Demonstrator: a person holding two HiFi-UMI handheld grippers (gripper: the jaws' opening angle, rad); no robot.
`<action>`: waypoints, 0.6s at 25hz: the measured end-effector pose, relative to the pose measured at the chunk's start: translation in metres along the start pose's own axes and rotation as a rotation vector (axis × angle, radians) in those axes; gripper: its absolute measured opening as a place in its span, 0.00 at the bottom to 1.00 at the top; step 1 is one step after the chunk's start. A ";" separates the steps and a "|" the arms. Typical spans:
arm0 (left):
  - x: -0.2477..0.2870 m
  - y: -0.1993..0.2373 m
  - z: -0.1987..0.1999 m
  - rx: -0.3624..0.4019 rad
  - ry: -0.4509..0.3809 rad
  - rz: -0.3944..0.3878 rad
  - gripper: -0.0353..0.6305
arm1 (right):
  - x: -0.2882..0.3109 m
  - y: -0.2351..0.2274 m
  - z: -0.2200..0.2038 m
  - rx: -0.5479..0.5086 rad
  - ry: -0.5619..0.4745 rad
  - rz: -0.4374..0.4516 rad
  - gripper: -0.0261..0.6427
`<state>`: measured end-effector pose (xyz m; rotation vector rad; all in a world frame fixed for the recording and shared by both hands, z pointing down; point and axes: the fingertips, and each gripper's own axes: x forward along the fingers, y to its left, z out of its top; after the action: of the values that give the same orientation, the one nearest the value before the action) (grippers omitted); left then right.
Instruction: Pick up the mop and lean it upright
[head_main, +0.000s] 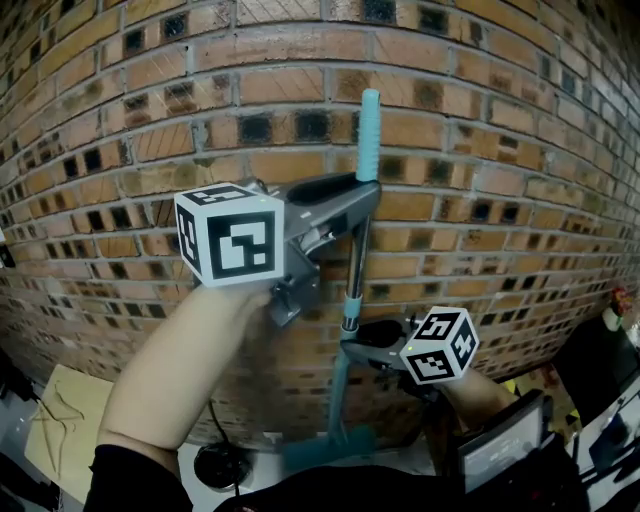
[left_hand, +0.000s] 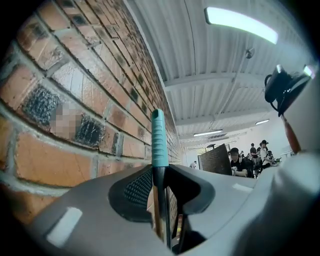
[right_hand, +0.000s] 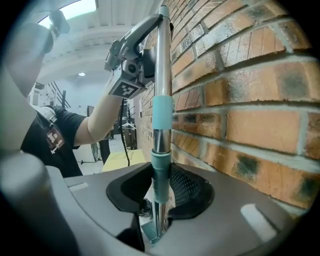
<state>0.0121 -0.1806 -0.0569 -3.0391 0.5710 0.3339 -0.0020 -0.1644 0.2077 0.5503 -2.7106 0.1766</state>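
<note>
Brick wall (head_main: 480, 150) fills the head view, and the mop (head_main: 356, 262) stands nearly upright close against it, with the mop head (head_main: 330, 447) down by the floor (head_main: 195, 452). My left gripper (head_main: 366, 196) clamps the pole just under the teal grip (head_main: 368, 135). My right gripper (head_main: 350, 347) clamps it lower down. I cannot tell whether the top touches the bricks, so letting go now could let the pole tip sideways along the wall.

Left gripper view: the pole (left_hand: 159, 200) sits pinched between my pads, with the teal grip (left_hand: 159, 140) rising above them. If I open while pulling away, a pad may drag the top off the wall.

Right gripper view: my jaws are closed on the teal collar (right_hand: 160, 175), just beside the bricks. The smooth metal above it could slip through, and the mop head might skate out across the floor.
</note>
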 end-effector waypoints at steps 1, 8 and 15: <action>0.000 0.000 0.003 0.002 -0.004 -0.003 0.21 | -0.002 0.000 0.003 -0.002 -0.002 -0.002 0.23; 0.000 -0.005 0.022 0.007 -0.011 -0.025 0.21 | -0.013 0.002 0.022 -0.031 -0.011 -0.012 0.23; 0.004 -0.007 0.027 -0.002 -0.005 -0.041 0.21 | -0.017 -0.004 0.027 -0.037 -0.020 -0.029 0.23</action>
<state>0.0126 -0.1734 -0.0844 -3.0459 0.5073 0.3410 0.0052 -0.1670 0.1769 0.5831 -2.7178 0.1135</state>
